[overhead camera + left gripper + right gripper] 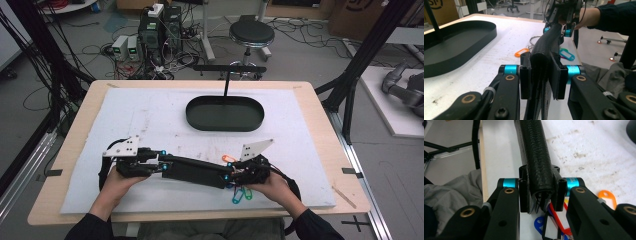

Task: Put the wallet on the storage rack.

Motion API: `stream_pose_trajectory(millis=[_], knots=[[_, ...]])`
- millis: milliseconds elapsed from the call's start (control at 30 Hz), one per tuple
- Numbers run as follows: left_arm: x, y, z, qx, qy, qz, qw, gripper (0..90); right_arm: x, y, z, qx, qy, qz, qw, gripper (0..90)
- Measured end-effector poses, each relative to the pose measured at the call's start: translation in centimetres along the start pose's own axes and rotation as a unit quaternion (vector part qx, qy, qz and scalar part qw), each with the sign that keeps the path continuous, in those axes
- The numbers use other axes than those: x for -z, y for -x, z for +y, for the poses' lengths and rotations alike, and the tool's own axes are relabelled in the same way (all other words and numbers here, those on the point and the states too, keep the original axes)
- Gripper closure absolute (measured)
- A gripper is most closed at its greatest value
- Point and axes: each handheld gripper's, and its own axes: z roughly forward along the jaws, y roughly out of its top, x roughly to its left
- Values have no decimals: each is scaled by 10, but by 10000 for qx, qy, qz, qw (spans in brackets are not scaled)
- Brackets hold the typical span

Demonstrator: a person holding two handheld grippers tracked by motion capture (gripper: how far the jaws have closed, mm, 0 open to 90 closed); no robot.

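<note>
A long black textured pouch (195,171) is held level just above the white mat, near the table's front edge. My left gripper (162,167) is shut on its left end and my right gripper (227,176) on its right end. In the left gripper view the jaws (541,75) pinch the folded pouch (547,42), which runs away to the other gripper (560,28). The right gripper view has its jaws (540,190) clamped on the pouch's edge (534,147). Coloured key tags hang and lie at that end: orange (227,159), teal and green (241,195), red (557,220) and blue (539,223).
A black oval tray (225,113) with an upright post sits at the back middle of the white mat (150,120). The wooden table edge (200,216) runs close under the hands. A stool (251,34) and cabled electronics stand on the floor beyond the table.
</note>
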Motion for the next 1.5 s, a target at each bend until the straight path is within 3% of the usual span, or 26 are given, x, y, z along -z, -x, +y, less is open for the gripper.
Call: stream_pose_trajectory(millis=[133, 167, 200, 233, 267, 500, 800, 1133, 1300, 1500], knots=[[0, 1, 4, 10, 148, 128, 9998, 640, 6, -2, 1, 107, 141, -20, 9998, 758], [1, 1, 5, 43, 173, 190, 9997, 556, 9, -3, 2, 155, 221, -45, 9996, 760], [1, 0, 6, 94, 198, 247, 9995, 556, 9, -3, 2, 155, 221, -45, 9996, 760], [2, 0, 7, 136, 213, 291, 9993, 489, 13, -4, 4, 170, 326, -58, 9993, 760], [4, -1, 8, 204, 280, 422, 9985, 449, 15, -4, 4, 171, 372, -58, 9991, 760], [16, -2, 12, 342, 536, 739, 9952, 293, 28, -1, 9, 216, 542, -241, 9980, 760], [21, 4, 13, 380, 561, 1048, 9922, 258, 49, 12, 12, 231, 592, -688, 9956, 759], [22, 15, 5, 566, 486, 1381, 9876, 238, 69, 22, 12, 197, 616, -904, 9938, 758], [24, 14, 0, 652, 505, 1520, 9849, 238, 80, 30, 12, 248, 623, -1040, 9923, 758], [22, 11, -2, 660, 432, 1552, 9847, 238, 90, 46, 13, 179, 639, -1208, 9905, 758]])
